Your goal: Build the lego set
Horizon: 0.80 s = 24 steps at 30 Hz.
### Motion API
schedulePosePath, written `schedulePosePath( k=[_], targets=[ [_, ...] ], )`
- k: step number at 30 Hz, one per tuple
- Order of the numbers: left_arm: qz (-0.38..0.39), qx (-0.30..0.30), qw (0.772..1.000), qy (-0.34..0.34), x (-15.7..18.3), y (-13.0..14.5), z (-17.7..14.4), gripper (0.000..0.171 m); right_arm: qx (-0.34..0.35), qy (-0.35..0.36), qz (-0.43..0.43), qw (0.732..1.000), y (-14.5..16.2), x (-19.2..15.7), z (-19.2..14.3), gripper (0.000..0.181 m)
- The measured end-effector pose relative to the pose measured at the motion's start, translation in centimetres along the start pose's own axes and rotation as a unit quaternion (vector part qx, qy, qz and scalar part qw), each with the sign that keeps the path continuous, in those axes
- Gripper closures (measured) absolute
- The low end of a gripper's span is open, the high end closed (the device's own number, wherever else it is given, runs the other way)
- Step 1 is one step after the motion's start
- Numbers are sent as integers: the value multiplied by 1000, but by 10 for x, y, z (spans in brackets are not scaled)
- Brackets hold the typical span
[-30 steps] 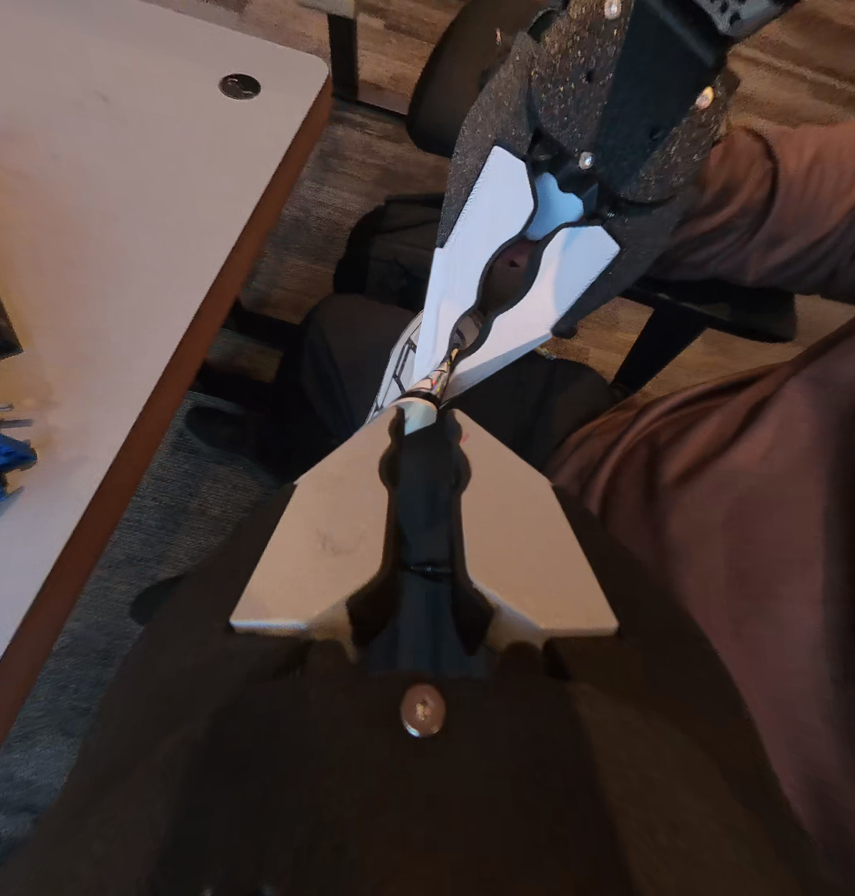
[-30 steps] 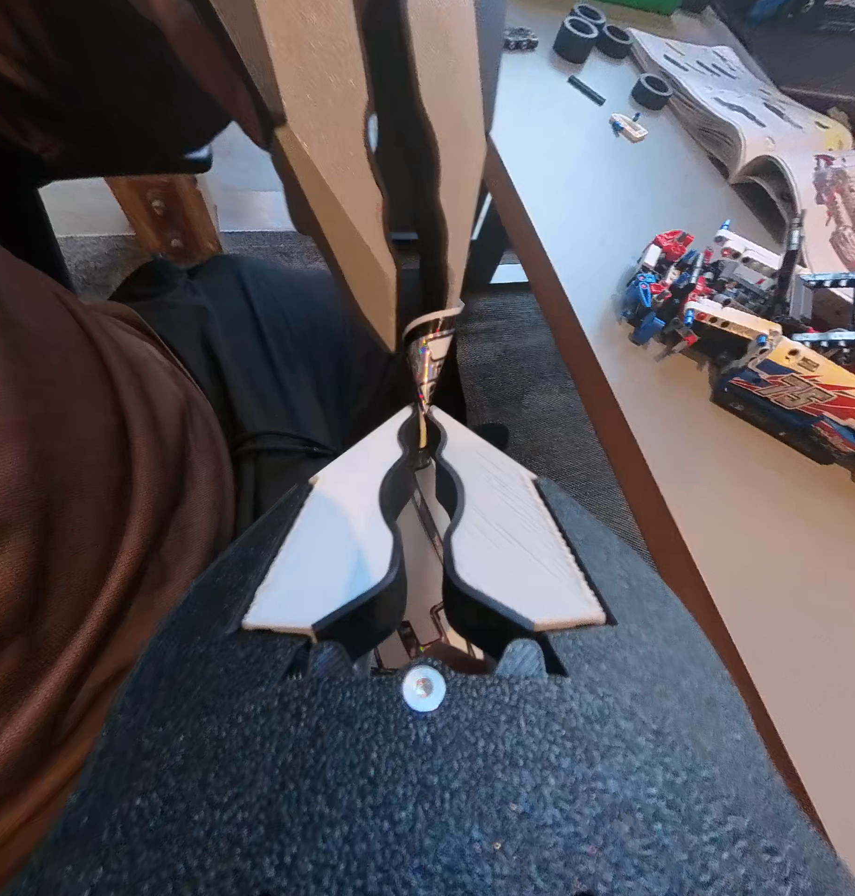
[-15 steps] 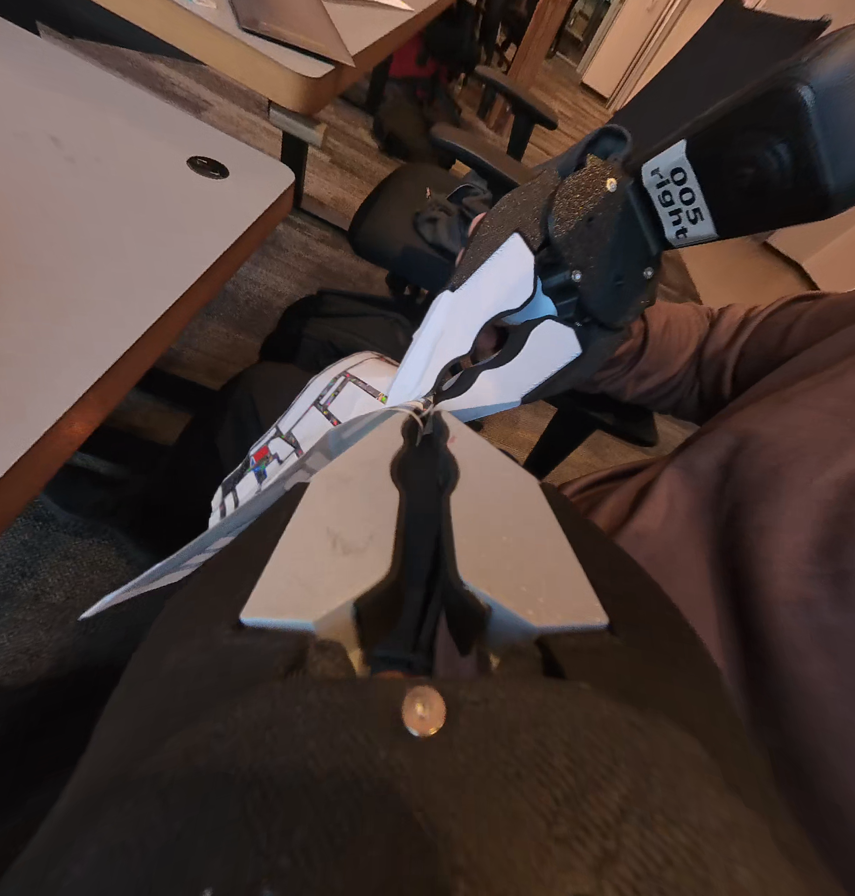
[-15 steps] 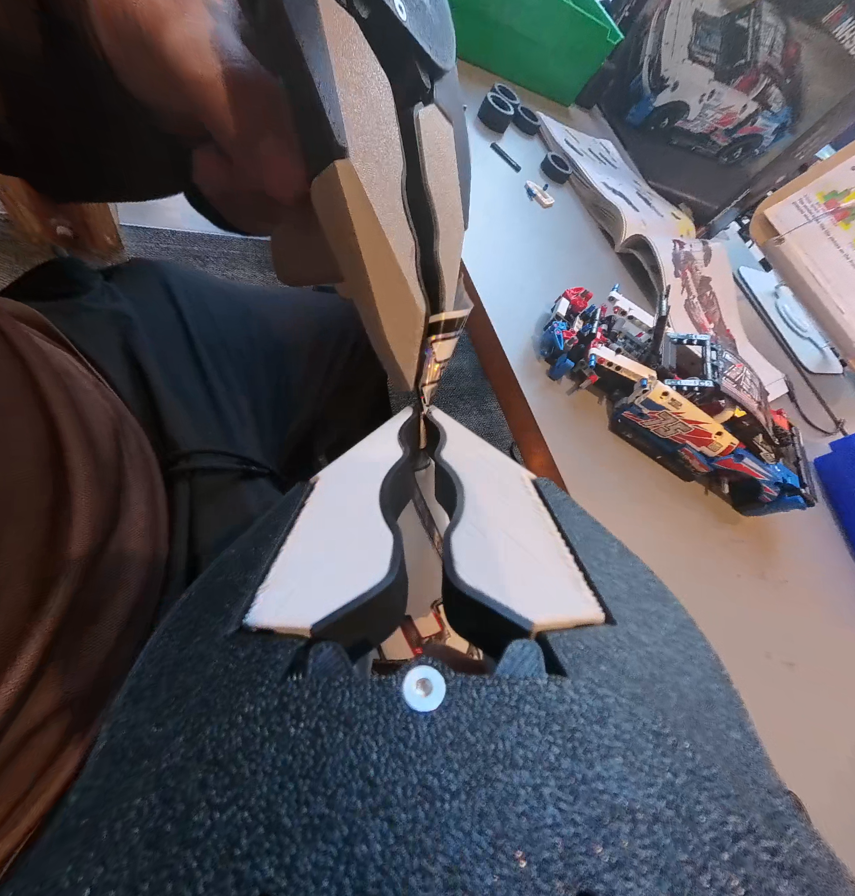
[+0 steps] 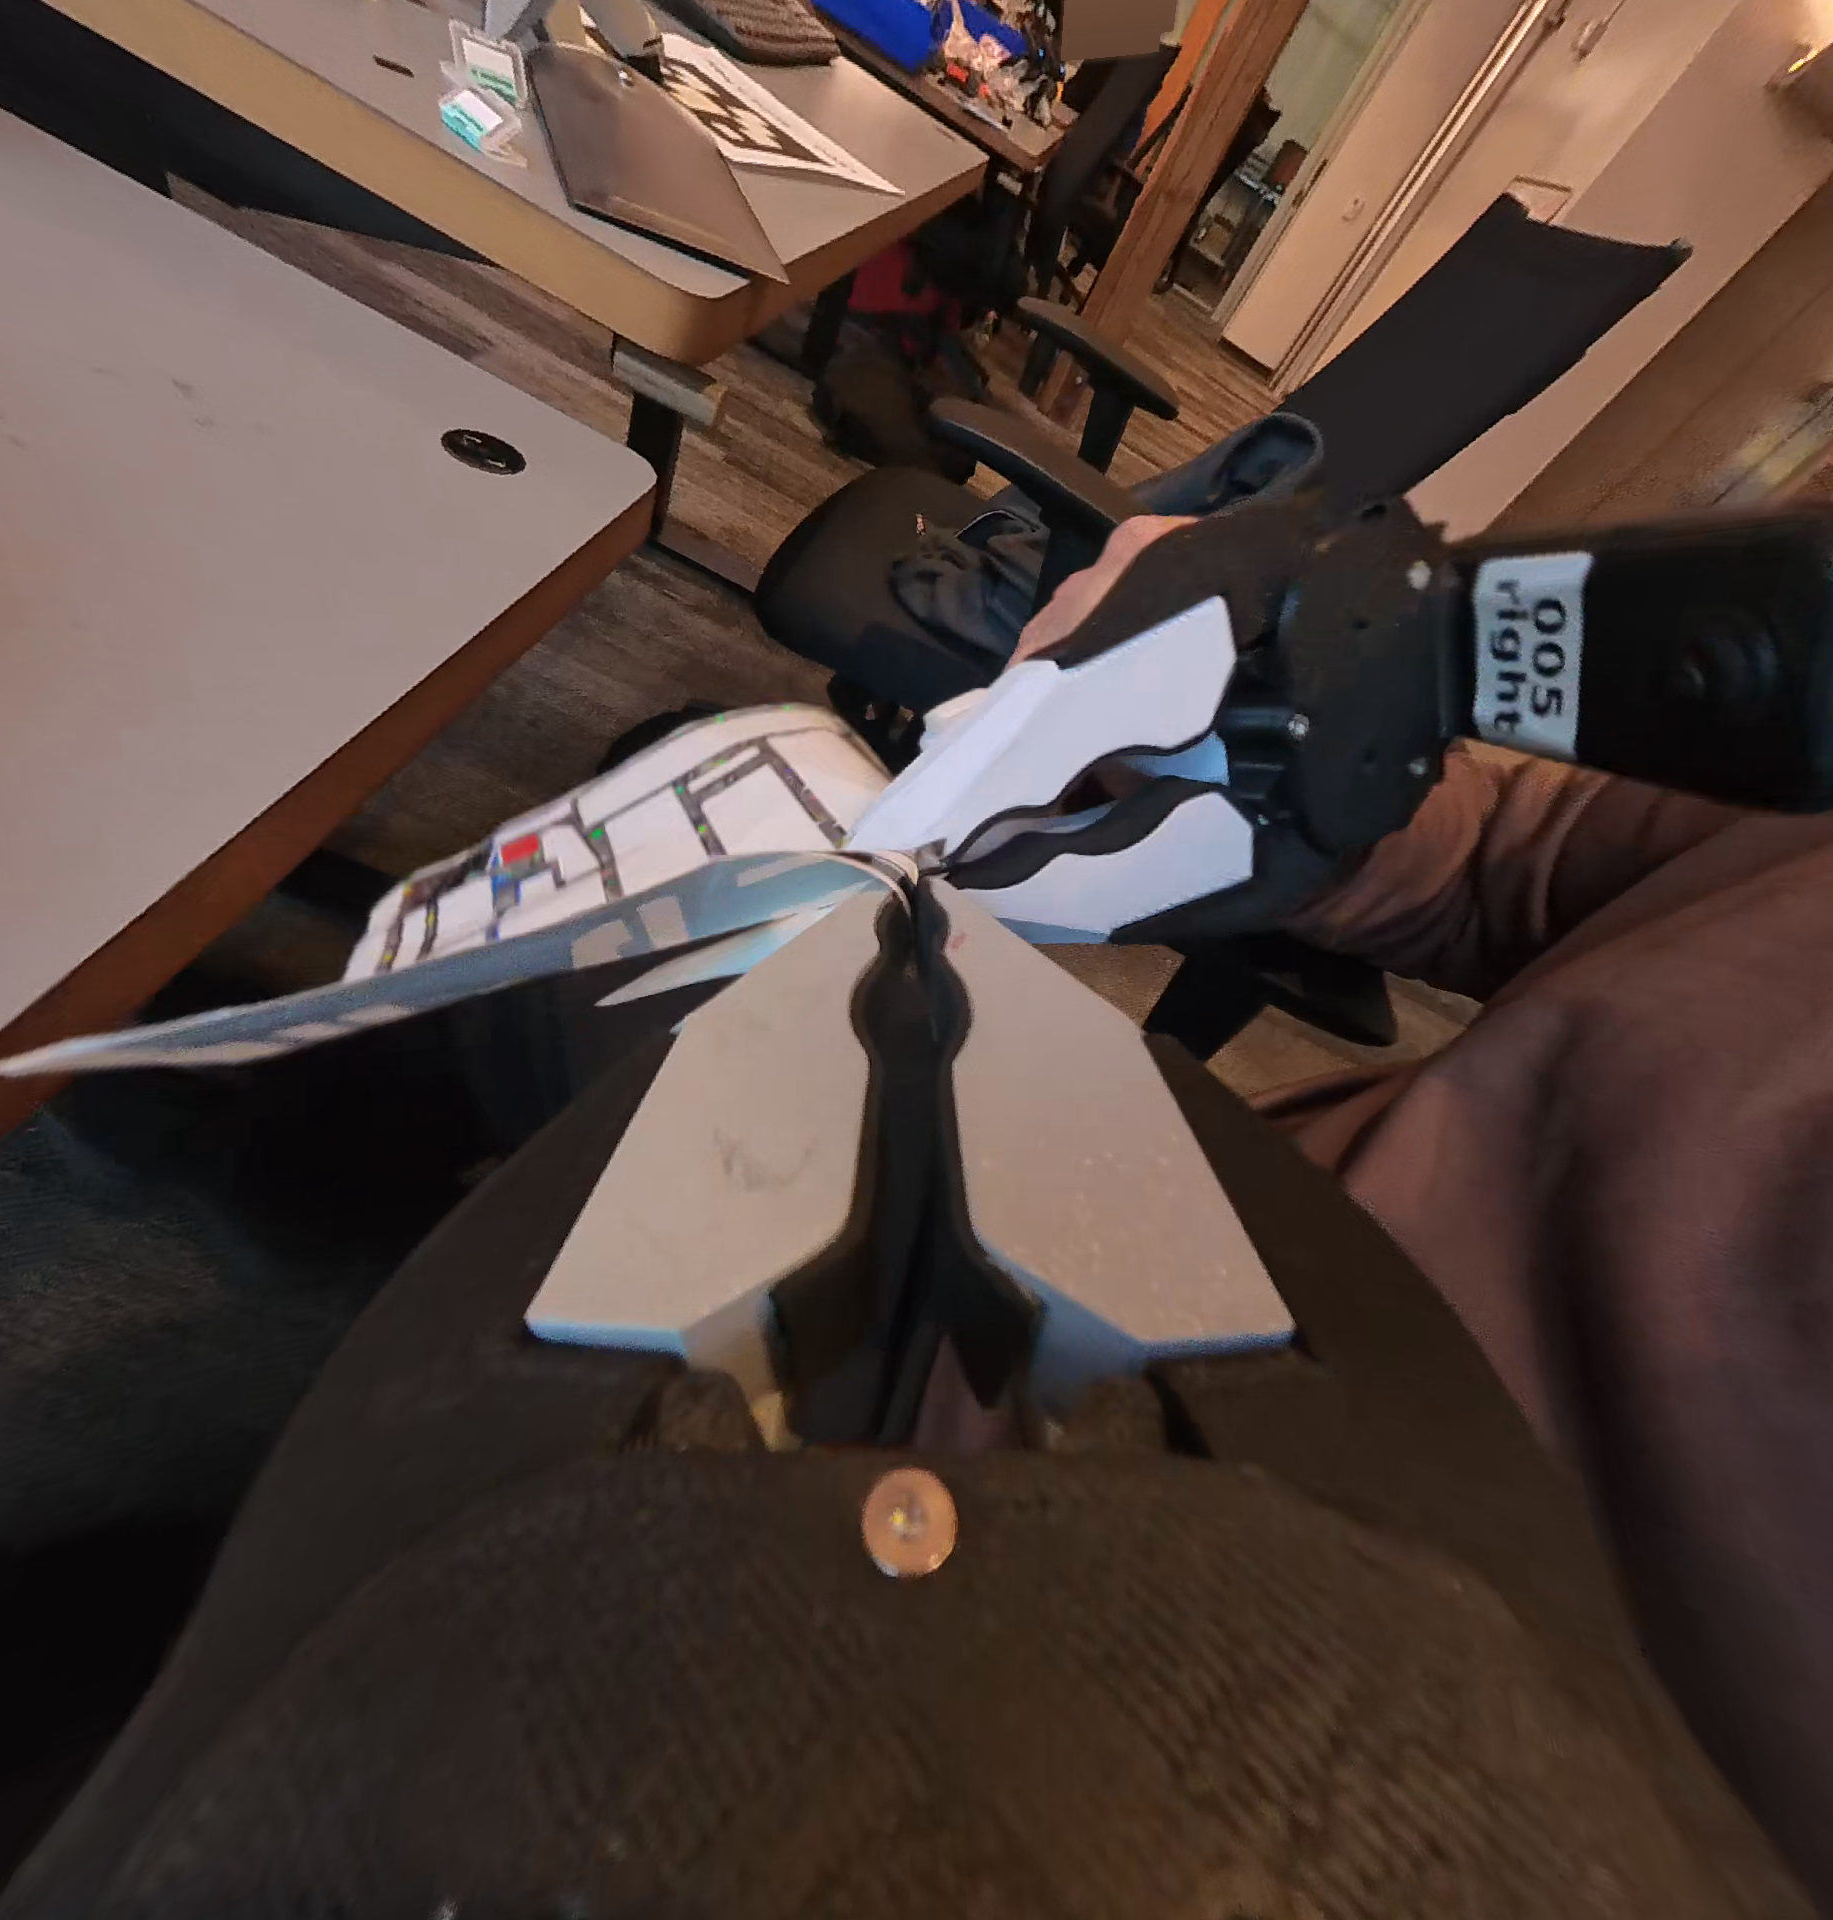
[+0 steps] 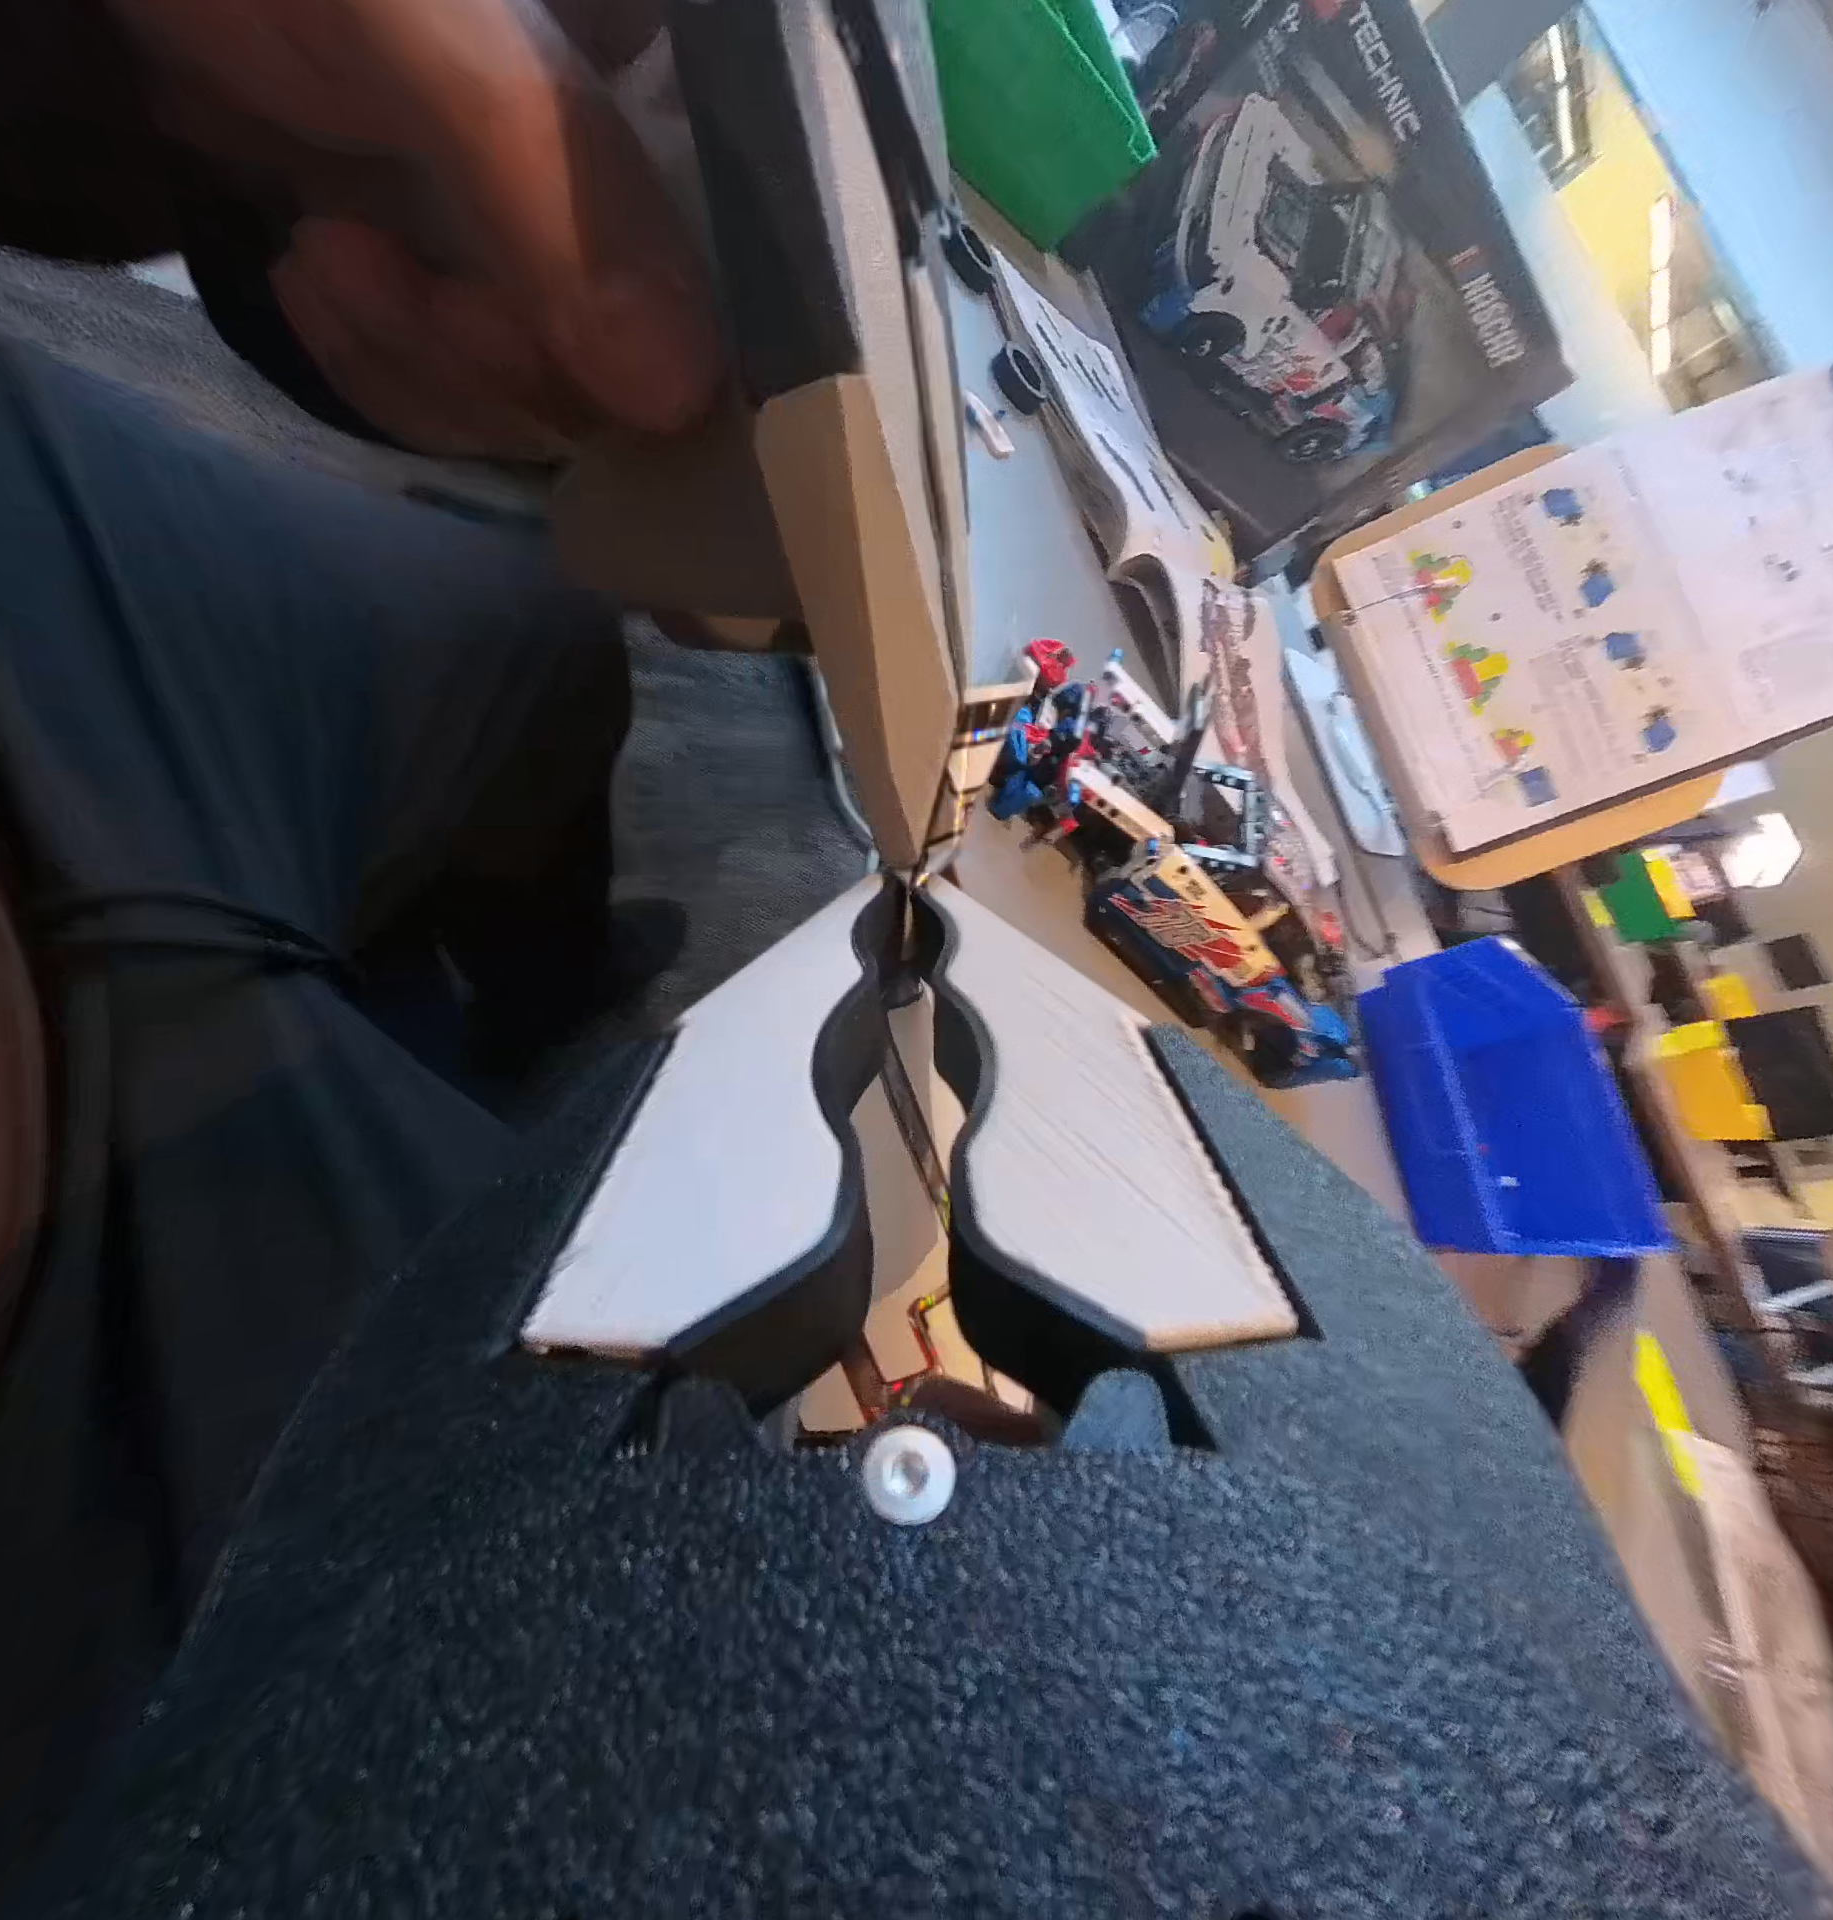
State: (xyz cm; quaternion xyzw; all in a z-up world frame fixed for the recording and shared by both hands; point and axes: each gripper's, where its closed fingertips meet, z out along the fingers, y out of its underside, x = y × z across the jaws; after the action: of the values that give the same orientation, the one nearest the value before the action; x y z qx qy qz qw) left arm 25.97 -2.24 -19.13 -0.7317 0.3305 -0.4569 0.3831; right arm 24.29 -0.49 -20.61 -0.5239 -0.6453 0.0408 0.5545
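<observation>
Both grippers meet tip to tip over the person's lap, beside the table. My right gripper [image 6: 904, 896] is shut on the corner of a white sticker sheet [image 5: 673, 821] printed with dark outlines and small red and blue marks; the sheet runs back between its fingers [image 6: 896, 1132]. My left gripper [image 5: 917, 896] is shut on a thin blue-grey layer [image 5: 455, 971] at that same corner. This layer fans out to the left, apart from the white sheet. The right gripper also shows in the left wrist view [image 5: 943, 862], and the left gripper shows in the right wrist view [image 6: 917, 868].
A partly built red, white and blue lego car [image 6: 1182, 904] stands on the table [image 6: 1037, 582]. Near it are an open instruction booklet [image 6: 1120, 447], black tyres [image 6: 1021, 374], a blue bin [image 6: 1494, 1101], a green bin [image 6: 1037, 114] and the set's box [image 6: 1307, 260]. An office chair [image 5: 943, 582] stands behind. My two grippers' fingertips are within a few centimetres of each other.
My left jaws have closed on the sheet's corner held by the right gripper. Both grippers have tilted up, and the blue-grey layer has spread away from the white sheet.
</observation>
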Motion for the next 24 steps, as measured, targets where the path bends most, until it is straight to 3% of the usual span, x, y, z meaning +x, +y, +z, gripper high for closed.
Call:
schedulePosePath(
  k=[4, 10, 13, 24],
  targets=[
    [15, -24, 999, -23, -7, 9, 2, 171, -12, 2, -20, 1000, 6, -6, 6, 180],
    [53, -45, 994, -79, -19, 12, 1, 171, 51, -116, 154, 980, 3, -10, 3, 167],
    [52, -47, 994, -78, -18, 13, 2, 171, 64, -141, 196, 968, 3, -8, 0, 167],
    [66, -59, 993, -78, -17, 16, 3, 171, 63, -134, 176, 973, 2, -7, -4, 168]
  ],
)
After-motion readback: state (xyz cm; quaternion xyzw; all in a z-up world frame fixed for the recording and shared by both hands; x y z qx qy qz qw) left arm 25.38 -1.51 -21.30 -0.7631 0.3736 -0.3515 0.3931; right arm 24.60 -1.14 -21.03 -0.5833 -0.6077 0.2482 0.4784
